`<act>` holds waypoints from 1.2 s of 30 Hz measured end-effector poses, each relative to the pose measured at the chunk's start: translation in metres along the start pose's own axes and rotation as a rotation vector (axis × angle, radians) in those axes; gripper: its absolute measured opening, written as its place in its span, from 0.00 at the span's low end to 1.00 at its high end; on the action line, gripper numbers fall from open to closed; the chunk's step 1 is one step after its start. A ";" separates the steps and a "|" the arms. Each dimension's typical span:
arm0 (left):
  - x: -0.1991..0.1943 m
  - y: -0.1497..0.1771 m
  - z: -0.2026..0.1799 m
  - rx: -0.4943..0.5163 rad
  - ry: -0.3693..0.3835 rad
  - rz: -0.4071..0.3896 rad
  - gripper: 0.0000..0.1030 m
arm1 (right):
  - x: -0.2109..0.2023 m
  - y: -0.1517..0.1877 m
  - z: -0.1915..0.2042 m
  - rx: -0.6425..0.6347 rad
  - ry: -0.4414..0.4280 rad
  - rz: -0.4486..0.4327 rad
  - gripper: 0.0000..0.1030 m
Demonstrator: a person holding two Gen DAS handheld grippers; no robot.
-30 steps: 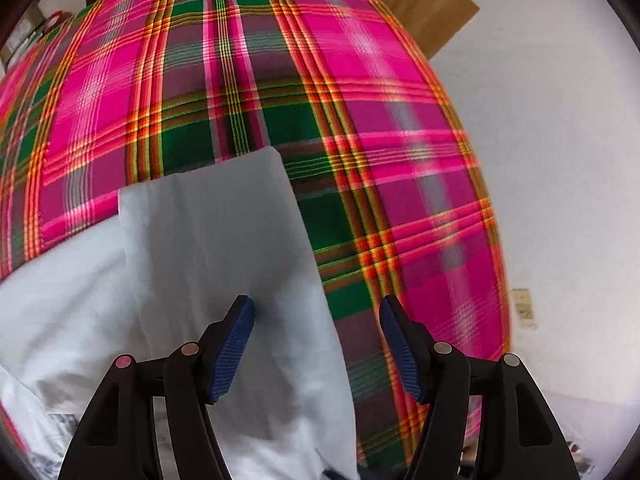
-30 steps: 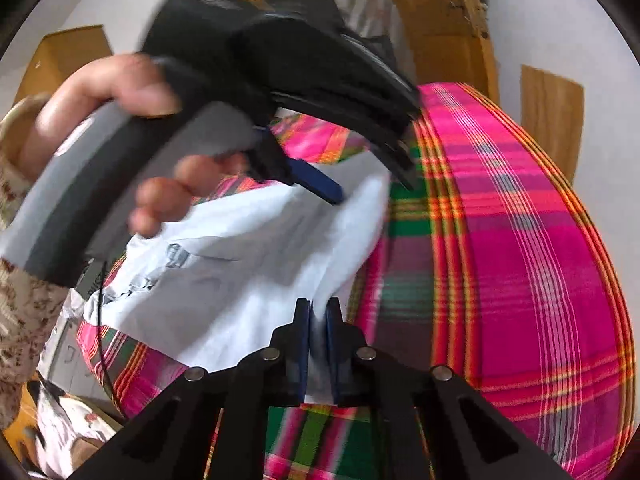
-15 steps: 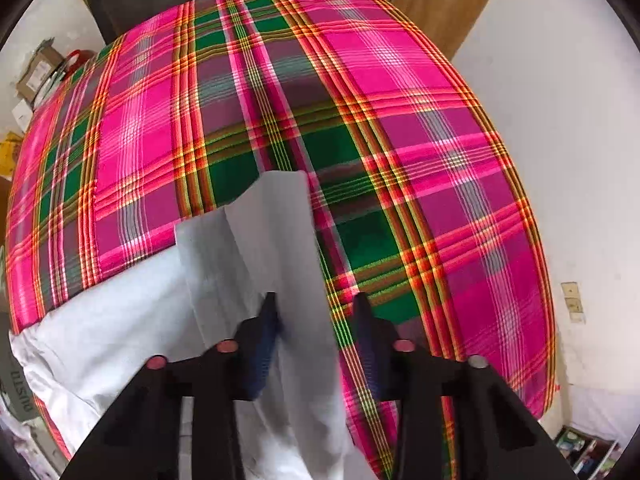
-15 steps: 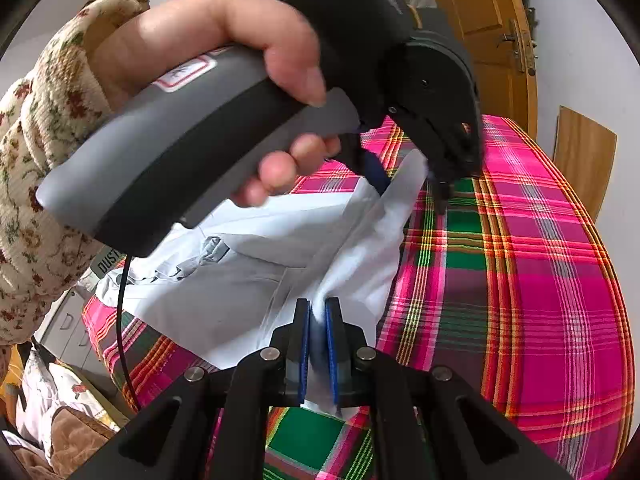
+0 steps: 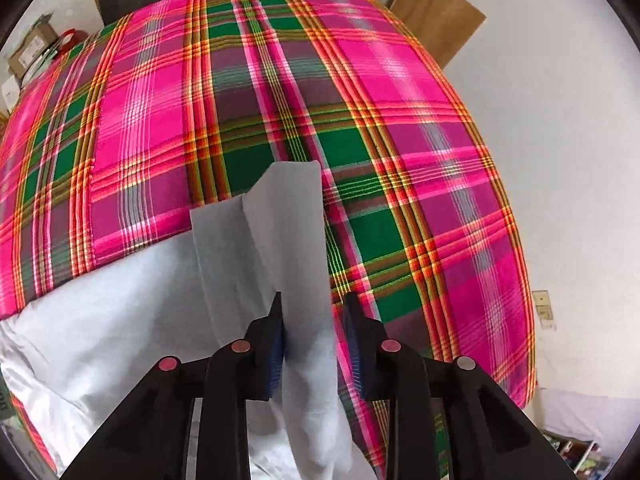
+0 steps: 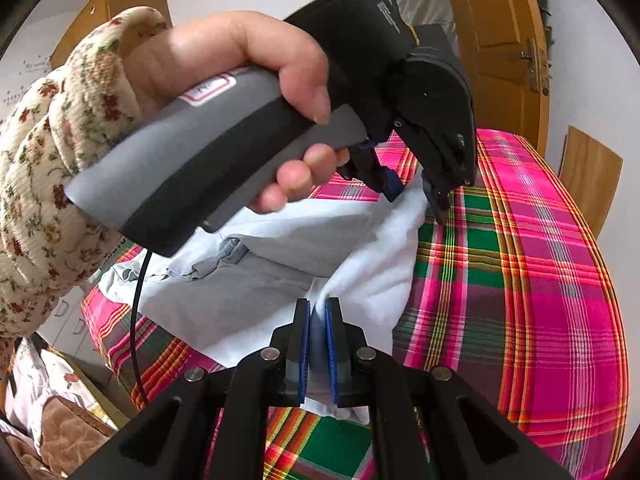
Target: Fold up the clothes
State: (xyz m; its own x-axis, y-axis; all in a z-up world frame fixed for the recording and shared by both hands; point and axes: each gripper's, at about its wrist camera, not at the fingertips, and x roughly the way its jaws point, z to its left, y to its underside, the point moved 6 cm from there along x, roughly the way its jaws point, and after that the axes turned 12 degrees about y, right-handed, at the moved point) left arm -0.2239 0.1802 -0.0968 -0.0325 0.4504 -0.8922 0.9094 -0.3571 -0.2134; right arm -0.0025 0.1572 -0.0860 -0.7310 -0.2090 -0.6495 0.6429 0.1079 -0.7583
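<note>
In the right wrist view, the right tongs (image 6: 316, 320) sit nearest, at six o'clock. They are clenched on a bunched edge of the pale blue shirt (image 6: 248, 292), and the cloth pinched between the blue pads rises in a small peak. This grip probably anchors one corner so the fold line can be carried over evenly. The tongs point forward and moderately down across the cloth.

Beyond them the shirt lies spread over the pink-and-green plaid cover (image 6: 540, 280). Its collar is rumpled toward nine o'clock, and the nearer part is drawn up off the cover.

Farther on, at about one o'clock, the left tongs (image 6: 416, 196) come down steeply onto the shirt's far edge. The left hand (image 6: 240, 64), in a floral sleeve (image 6: 52, 152), wraps the grey handle from above, with fingers curled on the trigger. The jaws have just been closing, and an upright ridge of shirt stands between them. In the left wrist view one pad touches the cloth while a sliver of plaid shows beside the other, so I judge them released for now, not yet biting. Taking this second point would let both hands lift the same edge together.

Farthest back, a wooden door (image 6: 500, 40) stands at twelve o'clock, and a wooden board (image 6: 588, 176) leans on the wall at two o'clock.
</note>
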 end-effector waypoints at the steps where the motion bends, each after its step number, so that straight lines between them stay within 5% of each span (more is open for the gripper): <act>1: -0.004 -0.001 0.001 0.004 0.019 -0.013 0.14 | -0.001 -0.001 0.001 -0.002 0.002 -0.002 0.08; 11: -0.051 0.008 0.047 -0.004 0.094 -0.072 0.13 | -0.003 -0.018 0.033 -0.044 -0.069 -0.022 0.08; 36: -0.069 0.048 0.165 -0.151 0.162 -0.133 0.13 | 0.075 -0.030 0.113 -0.135 -0.194 0.100 0.06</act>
State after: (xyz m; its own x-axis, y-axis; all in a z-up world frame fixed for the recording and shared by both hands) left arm -0.2469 -0.0033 -0.1107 -0.1003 0.6153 -0.7819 0.9534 -0.1653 -0.2524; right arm -0.0513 0.0287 -0.1057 -0.5994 -0.3717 -0.7089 0.6639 0.2640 -0.6997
